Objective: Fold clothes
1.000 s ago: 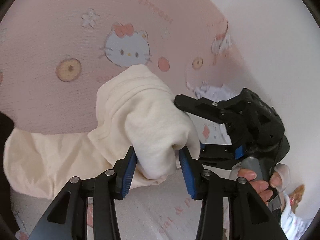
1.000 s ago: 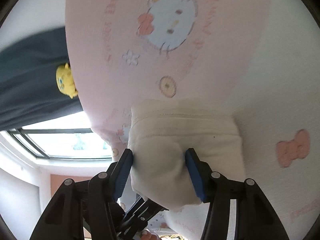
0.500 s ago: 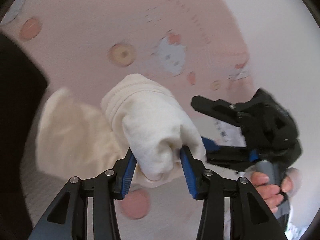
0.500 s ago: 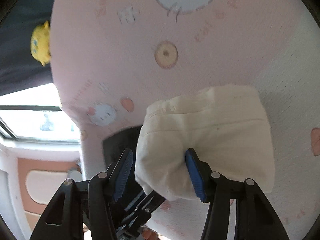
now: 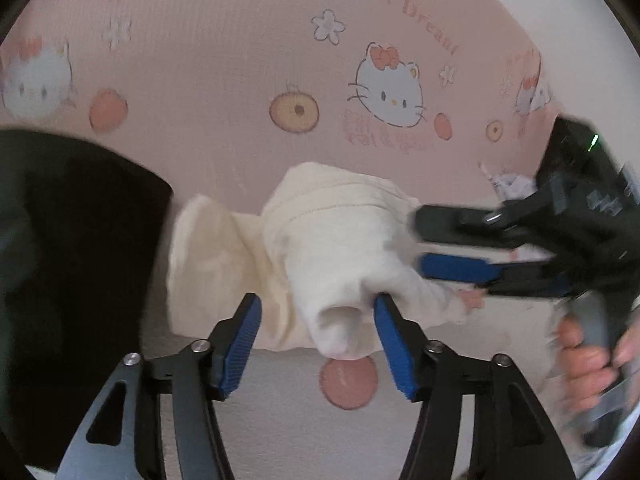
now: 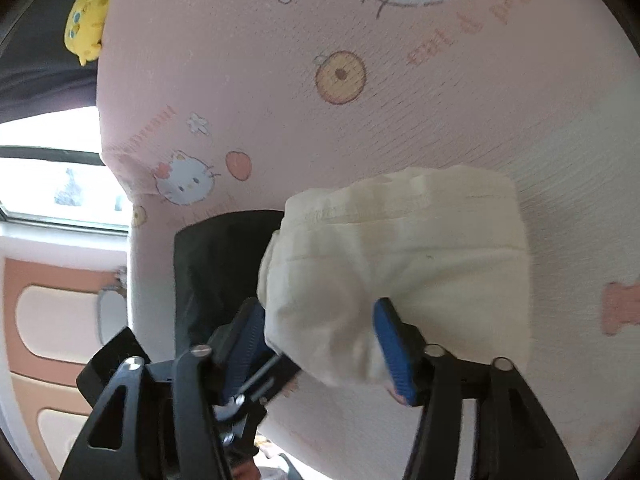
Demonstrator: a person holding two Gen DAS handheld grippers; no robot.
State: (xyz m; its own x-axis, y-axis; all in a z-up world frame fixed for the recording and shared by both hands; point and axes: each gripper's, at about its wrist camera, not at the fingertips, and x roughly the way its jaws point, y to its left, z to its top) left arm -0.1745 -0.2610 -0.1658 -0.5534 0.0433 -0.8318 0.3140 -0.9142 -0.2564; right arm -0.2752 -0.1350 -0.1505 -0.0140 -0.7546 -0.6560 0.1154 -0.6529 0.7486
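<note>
Left wrist view first: my left hand-held gripper (image 5: 316,332) has its blue pads (image 5: 394,346) spreading apart. A bunched fold of the cream garment (image 5: 332,248) sits between them; the right pad touches the cloth, while the left pad stands clear of it with a gap, so I count this gripper as apart and no longer clamped. The garment lies in a loose folded heap on the bed sheet (image 5: 224,80), pink with cartoon cats, oranges and flowers and turning white toward the near edge, where a peach dot (image 5: 347,382) shows just under the cloth. A dark fabric mass (image 5: 72,248) lies along the sheet's left side, just beside the garment. At the right, my right hand-held gripper (image 5: 418,242) reaches in sideways, its fingers against the garment's right end, with my right hand (image 5: 588,356) gripping the grey handle.

From the right wrist view, the right hand-held gripper (image 6: 320,340) is also spreading its pads (image 6: 390,346). The cream garment (image 6: 420,248) bulges between them and both pads seem to touch it, though how firmly I cannot tell. It rests near the bed sheet's (image 6: 280,100) left edge. Beyond that edge a yellow plush toy (image 6: 86,24) sits on dark cloth, with a bright window (image 6: 52,176) below it.
</note>
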